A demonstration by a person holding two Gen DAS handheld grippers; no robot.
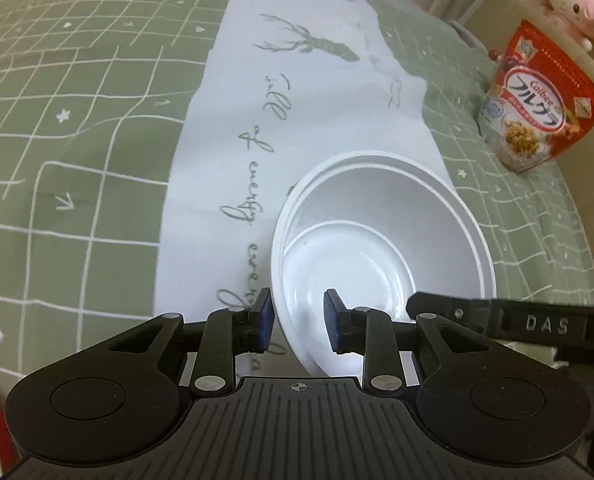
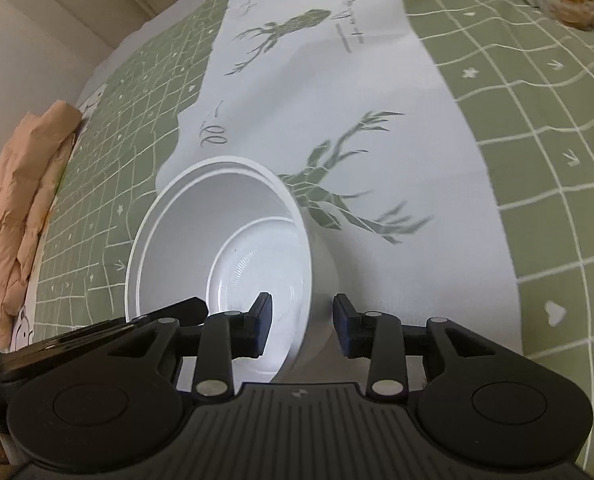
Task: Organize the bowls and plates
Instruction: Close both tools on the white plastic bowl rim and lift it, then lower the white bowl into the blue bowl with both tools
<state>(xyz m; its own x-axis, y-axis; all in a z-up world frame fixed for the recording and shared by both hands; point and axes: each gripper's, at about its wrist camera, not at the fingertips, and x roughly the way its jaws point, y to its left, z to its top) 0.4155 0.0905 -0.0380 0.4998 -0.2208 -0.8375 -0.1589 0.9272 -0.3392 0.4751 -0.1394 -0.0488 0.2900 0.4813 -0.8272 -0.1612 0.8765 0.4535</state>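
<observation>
A stack of white bowls [image 1: 381, 240] stands on a white table runner [image 1: 297, 120] printed with deer and script. My left gripper [image 1: 299, 324] is open and straddles the bowls' near left rim, one pad outside and one inside. The same bowls show in the right wrist view [image 2: 225, 248]. My right gripper [image 2: 303, 326] is open and straddles the bowls' right rim, one pad inside and one outside. The right gripper's black finger [image 1: 497, 316] crosses the lower right of the left wrist view. The left gripper's finger [image 2: 97, 332] shows at lower left in the right wrist view.
A green grid-patterned cloth [image 1: 77, 120] covers the table. A red cereal bag [image 1: 537, 100] stands at the right edge, with a pink plush toy [image 1: 573, 4] behind it. A crumpled peach cloth [image 2: 21, 184] lies at the table's far left edge.
</observation>
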